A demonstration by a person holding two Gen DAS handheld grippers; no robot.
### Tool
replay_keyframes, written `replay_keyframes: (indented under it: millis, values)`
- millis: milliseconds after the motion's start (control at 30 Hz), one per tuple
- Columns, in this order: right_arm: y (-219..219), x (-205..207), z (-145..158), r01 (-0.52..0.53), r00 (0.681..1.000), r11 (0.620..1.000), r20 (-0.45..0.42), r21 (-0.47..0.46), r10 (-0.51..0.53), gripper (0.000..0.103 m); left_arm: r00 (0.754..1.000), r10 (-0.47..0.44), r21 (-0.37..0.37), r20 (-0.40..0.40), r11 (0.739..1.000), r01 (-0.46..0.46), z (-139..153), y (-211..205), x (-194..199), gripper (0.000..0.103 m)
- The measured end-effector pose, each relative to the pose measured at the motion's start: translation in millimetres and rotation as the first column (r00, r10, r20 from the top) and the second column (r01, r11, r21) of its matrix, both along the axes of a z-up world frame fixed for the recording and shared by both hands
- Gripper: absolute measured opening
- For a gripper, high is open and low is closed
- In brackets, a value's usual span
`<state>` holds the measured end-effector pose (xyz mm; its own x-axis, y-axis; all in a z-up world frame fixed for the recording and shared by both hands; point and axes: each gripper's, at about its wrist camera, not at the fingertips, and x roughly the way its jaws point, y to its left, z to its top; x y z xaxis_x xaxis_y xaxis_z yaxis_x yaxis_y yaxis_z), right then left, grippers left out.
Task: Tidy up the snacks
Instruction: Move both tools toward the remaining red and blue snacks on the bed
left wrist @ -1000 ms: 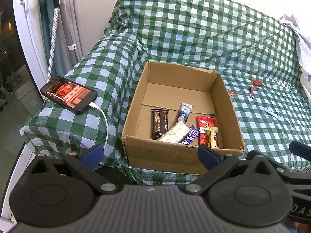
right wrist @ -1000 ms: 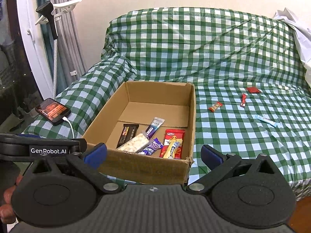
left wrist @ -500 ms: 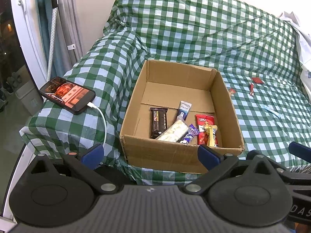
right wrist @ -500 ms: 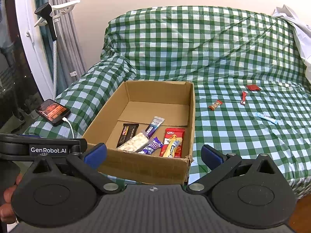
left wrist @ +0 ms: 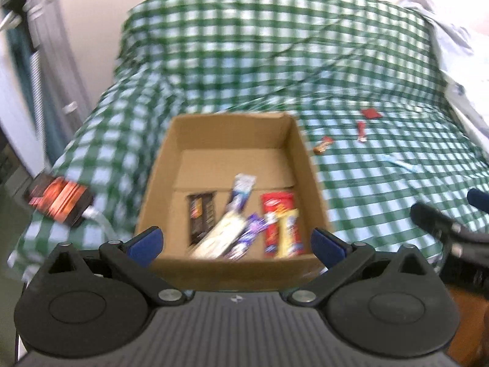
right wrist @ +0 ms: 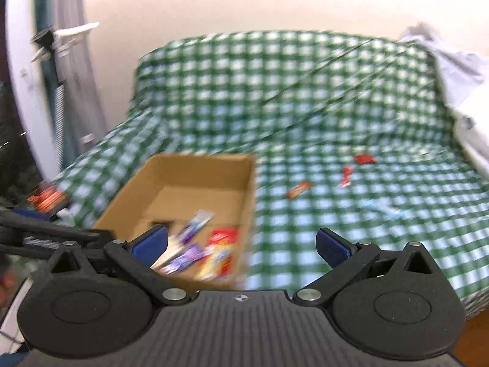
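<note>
An open cardboard box (left wrist: 302,165) (right wrist: 249,202) sits on the green checked bed cover and holds several snack packets (left wrist: 244,226) (right wrist: 198,250). More snacks lie loose on the cover to its right: a small brown bar (left wrist: 323,146) (right wrist: 298,190), a red stick (left wrist: 361,131) (right wrist: 346,176), a red square packet (left wrist: 371,113) (right wrist: 364,159) and a pale blue packet (left wrist: 400,165) (right wrist: 382,209). My left gripper (left wrist: 237,243) is open and empty in front of the box. My right gripper (right wrist: 241,243) is open and empty, off the box's right front corner. Both views are blurred.
A phone (left wrist: 58,203) on a white cable lies on the bed's left corner. A curtain and a white stand (right wrist: 65,35) are at the left. White bedding (left wrist: 458,30) is bunched at the far right. The right gripper shows at the left view's right edge (left wrist: 443,229).
Both grippers have swung to the right and a little forward, blurring the views. The box now sits further left in each view. Both stay open and empty.
</note>
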<state>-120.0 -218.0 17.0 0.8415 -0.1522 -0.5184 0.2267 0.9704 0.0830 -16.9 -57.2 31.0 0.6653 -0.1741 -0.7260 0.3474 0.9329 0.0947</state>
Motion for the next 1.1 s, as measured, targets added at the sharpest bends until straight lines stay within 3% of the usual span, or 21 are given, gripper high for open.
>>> replay_keyframes:
  millis: [300,500,767,1033,1100]
  values:
    - [-157.7,17.0,8.8,0.273,0.962,0.962,0.026,0.019,-0.273,0.102,0.984,-0.167,-0.027,-0.069,0.986,0.165,23.0,-129.1,53.1,0.103]
    - [-255.3,57.3,6.7,0.377,0.925,0.924,0.032,0.064,-0.380,0.102,0.971,-0.210,0.003,-0.118,0.977,0.212,9.2,-215.7,117.4,0.103]
    - [-363.1,177.2,-30.6,0.400,0.916,0.915,0.011,0.058,-0.401,0.102,0.945,-0.221,0.093,-0.240,0.964,0.249,-73.5,-305.5,233.2,0.103]
    - [-435.3,343.0,-126.1,0.349,0.935,0.932,-0.096,0.100,-0.340,0.102,0.895,-0.164,0.117,-0.415,0.966,0.231,-179.2,-338.2,337.4,0.103]
    - [-442.9,379.0,-150.9,0.344,0.935,0.936,-0.113,0.071,-0.335,0.102,0.885,-0.165,0.123,-0.435,0.963,0.240,-199.7,-342.2,353.3,0.103]
